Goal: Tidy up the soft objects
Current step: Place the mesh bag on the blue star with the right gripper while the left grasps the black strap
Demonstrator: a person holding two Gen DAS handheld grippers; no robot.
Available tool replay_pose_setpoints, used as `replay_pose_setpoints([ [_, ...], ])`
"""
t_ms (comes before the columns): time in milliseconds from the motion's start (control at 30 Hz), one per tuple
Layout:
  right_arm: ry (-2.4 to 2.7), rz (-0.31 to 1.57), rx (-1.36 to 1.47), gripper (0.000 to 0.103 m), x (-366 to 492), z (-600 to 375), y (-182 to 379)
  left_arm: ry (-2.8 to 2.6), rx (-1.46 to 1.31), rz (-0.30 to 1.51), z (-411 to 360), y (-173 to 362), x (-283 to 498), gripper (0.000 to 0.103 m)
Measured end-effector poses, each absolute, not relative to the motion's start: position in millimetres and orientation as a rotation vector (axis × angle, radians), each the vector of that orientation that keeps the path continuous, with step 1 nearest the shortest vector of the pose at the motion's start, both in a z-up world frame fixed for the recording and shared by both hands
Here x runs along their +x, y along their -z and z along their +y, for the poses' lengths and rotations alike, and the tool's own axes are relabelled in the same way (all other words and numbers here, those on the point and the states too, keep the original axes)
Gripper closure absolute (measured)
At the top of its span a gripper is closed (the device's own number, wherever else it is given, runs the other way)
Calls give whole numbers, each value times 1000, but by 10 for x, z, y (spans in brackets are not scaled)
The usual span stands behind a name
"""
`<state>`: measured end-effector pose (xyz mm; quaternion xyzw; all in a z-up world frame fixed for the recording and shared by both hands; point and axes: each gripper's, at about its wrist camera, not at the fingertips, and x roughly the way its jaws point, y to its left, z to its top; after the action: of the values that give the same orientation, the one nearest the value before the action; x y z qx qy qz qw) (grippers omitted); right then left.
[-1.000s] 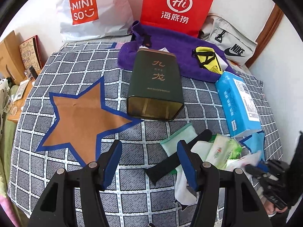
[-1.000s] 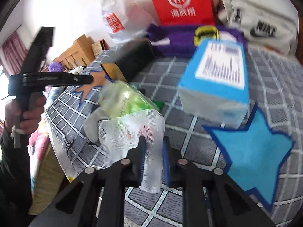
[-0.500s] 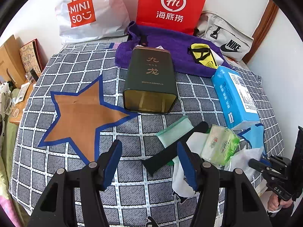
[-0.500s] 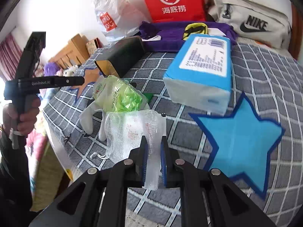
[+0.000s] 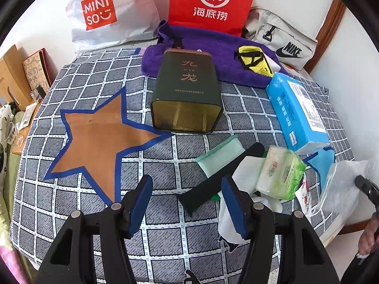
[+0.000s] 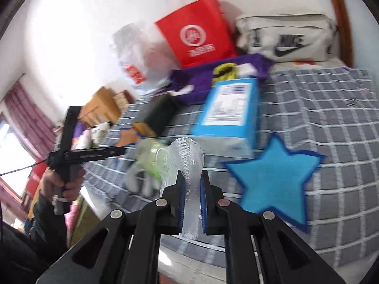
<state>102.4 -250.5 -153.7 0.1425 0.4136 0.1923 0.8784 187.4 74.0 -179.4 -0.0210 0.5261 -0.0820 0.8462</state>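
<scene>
My right gripper (image 6: 191, 184) is shut on a white foam net sleeve (image 6: 189, 163), lifted off the bed near the blue star patch (image 6: 274, 177). From the left wrist view that sleeve (image 5: 341, 184) hangs at the far right edge. My left gripper (image 5: 187, 197) hovers open over the checked bedspread (image 5: 90, 82), nothing between its fingers. Just ahead of it lie a black strip (image 5: 213, 184), a pale green cloth (image 5: 220, 156), a white glove (image 5: 229, 224) and a green tissue pack (image 5: 279, 172). A brown star patch (image 5: 99, 137) lies to the left.
A dark green tin (image 5: 187, 94) lies on its side mid-bed. A blue tissue pack (image 5: 296, 108) sits right of it, with a purple towel (image 5: 213, 54), a yellow pouch (image 5: 254, 59), a red bag (image 5: 210, 2), a white Miniso bag (image 5: 106, 14) and a Nike bag (image 5: 281, 40) behind.
My right gripper has risen and rolled, carrying the net sleeve up and away from the glove and green pack. The left gripper stays put.
</scene>
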Motion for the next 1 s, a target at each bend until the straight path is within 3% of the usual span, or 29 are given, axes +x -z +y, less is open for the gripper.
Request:
replay_pose_setpoints([
  [333, -217, 992, 366, 91, 1165, -2998, 2025, 271, 104, 1135, 711, 2068, 1874, 45],
  [567, -202, 1042, 313, 86, 1273, -2894, 2216, 400, 178, 1102, 450, 2149, 1902, 46],
  [633, -211, 1046, 303, 80, 1285, -2867, 2212, 418, 184, 1106, 359, 2162, 1950, 48],
  [700, -225, 1042, 306, 60, 1297, -2842, 2196, 436, 208, 1097, 279, 2177, 1964, 64],
  [767, -233, 1037, 301, 46, 1306, -2803, 2186, 440, 215, 1090, 239, 2171, 1947, 78],
  [1000, -218, 1053, 232, 26, 1314, -2651, 2176, 367, 115, 1110, 574, 2114, 1837, 82],
])
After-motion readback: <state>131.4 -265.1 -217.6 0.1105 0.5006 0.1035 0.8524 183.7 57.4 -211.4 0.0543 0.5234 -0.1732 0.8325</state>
